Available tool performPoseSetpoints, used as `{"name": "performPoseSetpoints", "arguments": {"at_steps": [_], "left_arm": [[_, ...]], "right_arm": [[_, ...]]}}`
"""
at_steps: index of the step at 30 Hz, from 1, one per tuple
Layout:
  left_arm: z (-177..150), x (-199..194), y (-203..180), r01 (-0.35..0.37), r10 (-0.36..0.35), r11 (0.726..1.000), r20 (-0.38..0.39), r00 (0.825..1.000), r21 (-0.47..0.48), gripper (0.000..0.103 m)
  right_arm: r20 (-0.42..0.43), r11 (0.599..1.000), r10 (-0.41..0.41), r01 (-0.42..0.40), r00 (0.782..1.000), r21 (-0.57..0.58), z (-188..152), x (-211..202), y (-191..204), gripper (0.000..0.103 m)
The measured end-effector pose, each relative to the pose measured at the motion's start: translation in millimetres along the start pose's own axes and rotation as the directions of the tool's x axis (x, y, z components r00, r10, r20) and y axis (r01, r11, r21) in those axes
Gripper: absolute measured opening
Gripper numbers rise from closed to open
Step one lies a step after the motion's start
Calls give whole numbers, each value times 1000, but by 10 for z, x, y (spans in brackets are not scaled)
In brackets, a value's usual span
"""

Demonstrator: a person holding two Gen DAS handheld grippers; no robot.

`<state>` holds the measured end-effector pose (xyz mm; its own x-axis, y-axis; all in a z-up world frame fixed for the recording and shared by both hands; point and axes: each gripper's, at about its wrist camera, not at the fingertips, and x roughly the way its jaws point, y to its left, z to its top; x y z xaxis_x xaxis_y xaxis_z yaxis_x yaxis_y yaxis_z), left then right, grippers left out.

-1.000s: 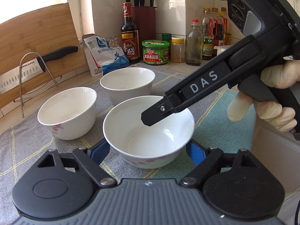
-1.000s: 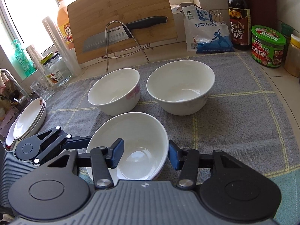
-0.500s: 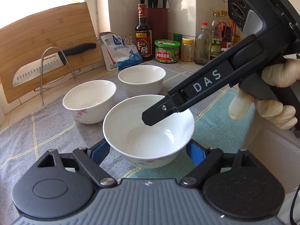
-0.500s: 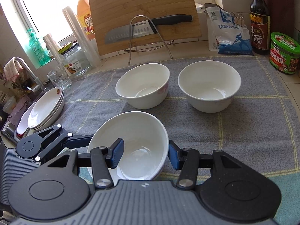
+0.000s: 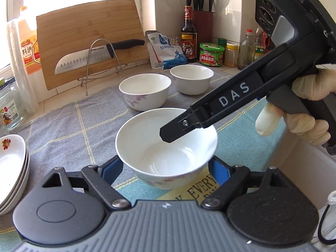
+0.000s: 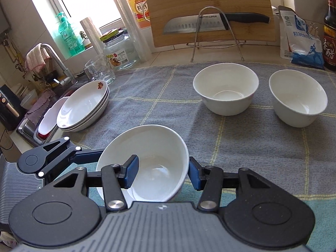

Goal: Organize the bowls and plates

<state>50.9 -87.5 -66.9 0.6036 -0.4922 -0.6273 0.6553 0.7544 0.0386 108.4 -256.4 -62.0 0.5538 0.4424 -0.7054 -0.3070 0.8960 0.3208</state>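
Note:
Both grippers hold one white bowl [image 5: 166, 147] just above the grey cloth. My left gripper [image 5: 166, 169] is shut on it, with a blue pad on each outer side. My right gripper [image 6: 162, 174] is shut on the bowl's [image 6: 147, 157] wall, one finger inside and one outside. In the right wrist view the bowl looks tilted. Two more white bowls [image 5: 145, 90] [image 5: 191, 78] stand upright on the cloth behind; the right wrist view shows them too [image 6: 225, 88] [image 6: 298, 96]. A stack of white plates [image 6: 84, 105] sits at the left.
A cutting board with a knife on a wire rack [image 5: 90, 54] leans at the back. Bottles, jars and a knife block [image 5: 201, 25] fill the back right corner. A glass jar [image 6: 119, 52], a tumbler and the sink with its tap [image 6: 52, 58] are at the left.
Both grippers have carried the bowl to the left, away from the two standing bowls. The plate stack and the sink side have come into view.

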Motion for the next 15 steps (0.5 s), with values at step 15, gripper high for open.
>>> {"name": "performPoseSetpoints", "arguments": {"at_steps": [15], "left_arm": [[-247,-124,275,-5,4,1000,-33,999,-15,88]], "right_arm": [[-47,1000,16,-17,999,-20,-27,212,276,56]]}}
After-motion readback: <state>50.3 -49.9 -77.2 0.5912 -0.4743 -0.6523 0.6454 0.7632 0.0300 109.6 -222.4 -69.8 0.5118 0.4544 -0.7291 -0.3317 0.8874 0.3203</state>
